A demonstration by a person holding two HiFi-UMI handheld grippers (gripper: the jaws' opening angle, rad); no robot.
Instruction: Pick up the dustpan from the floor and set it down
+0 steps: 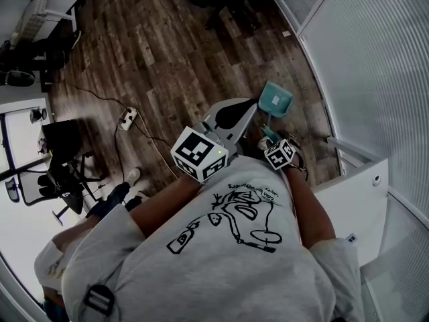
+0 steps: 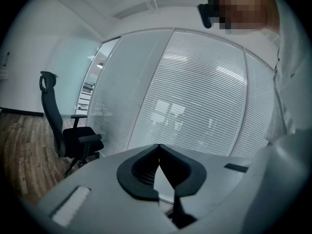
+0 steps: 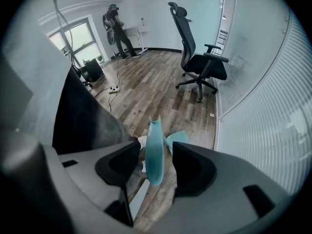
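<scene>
The teal dustpan (image 1: 275,99) rests on the wooden floor close to the glass wall, its handle running back toward me. In the right gripper view the handle (image 3: 155,150) stands upright between the two jaws, with the pan's body on the floor beyond it. My right gripper (image 3: 156,149) points steeply down and is open; a gap shows beside the handle, so the pads do not press on it. In the head view the right gripper (image 1: 269,139) sits at the handle's near end. My left gripper (image 1: 251,106) hangs beside it, shut on nothing, aimed at the blinds (image 2: 158,147).
A glass wall with blinds (image 1: 375,59) runs along the right, with a white cabinet (image 1: 355,200) by my right arm. A black office chair (image 3: 202,62) stands by the wall. A power strip (image 1: 127,118) with its cable lies on the floor at left. A person (image 3: 117,28) stands far back.
</scene>
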